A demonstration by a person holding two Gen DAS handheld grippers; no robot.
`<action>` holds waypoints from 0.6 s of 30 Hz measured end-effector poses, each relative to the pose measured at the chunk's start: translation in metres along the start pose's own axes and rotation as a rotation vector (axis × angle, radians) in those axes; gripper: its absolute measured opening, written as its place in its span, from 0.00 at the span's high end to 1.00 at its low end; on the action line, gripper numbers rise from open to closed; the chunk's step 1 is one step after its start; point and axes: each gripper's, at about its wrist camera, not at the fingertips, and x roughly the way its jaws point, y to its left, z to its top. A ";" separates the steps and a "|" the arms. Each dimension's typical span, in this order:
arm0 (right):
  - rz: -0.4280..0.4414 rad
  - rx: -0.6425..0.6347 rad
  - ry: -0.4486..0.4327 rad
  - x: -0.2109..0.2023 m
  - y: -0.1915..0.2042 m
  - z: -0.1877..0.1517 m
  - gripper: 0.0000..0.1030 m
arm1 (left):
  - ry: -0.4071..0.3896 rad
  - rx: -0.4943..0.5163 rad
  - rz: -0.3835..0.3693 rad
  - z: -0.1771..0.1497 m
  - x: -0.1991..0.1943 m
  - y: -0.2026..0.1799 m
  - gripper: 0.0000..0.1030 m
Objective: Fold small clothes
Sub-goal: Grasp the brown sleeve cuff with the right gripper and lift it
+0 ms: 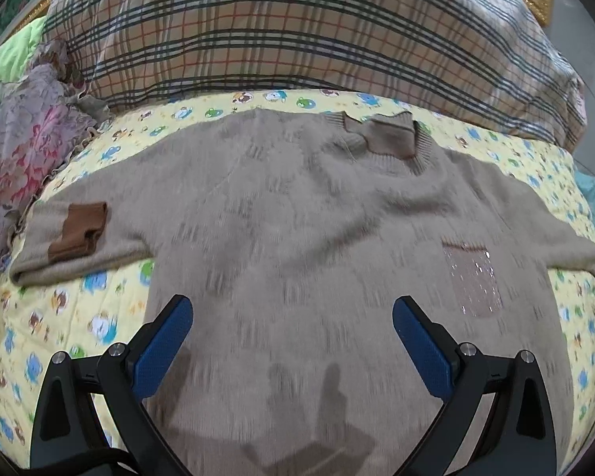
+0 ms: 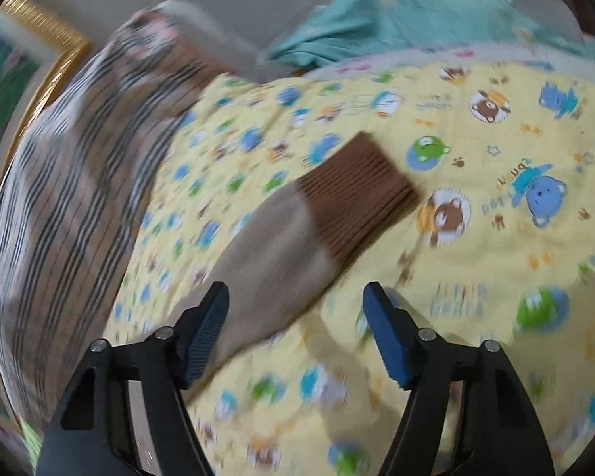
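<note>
A small beige sweater (image 1: 297, 218) lies flat, front up, on a yellow cartoon-print quilt (image 1: 79, 317). Its collar (image 1: 392, 139) points away from me, and a sequined pocket (image 1: 472, 277) sits on the right of its chest. Its left sleeve is folded, with the brown cuff (image 1: 79, 234) lying on top. My left gripper (image 1: 291, 313) is open above the sweater's lower body, holding nothing. In the right wrist view the other sleeve (image 2: 273, 246) stretches out to its brown ribbed cuff (image 2: 357, 198). My right gripper (image 2: 295, 297) is open just above this sleeve, empty.
A large plaid pillow (image 1: 297, 31) lies behind the sweater and also shows in the right wrist view (image 2: 79, 158). A floral frilled cushion (image 1: 23, 146) is at the left. A teal cloth (image 2: 416, 12) lies beyond the quilt's far edge. A gold picture frame (image 2: 39, 79) stands behind.
</note>
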 end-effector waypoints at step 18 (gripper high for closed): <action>0.410 -0.341 0.059 -0.017 0.170 -0.079 0.91 | 0.034 -0.051 0.008 -0.004 0.016 0.032 0.02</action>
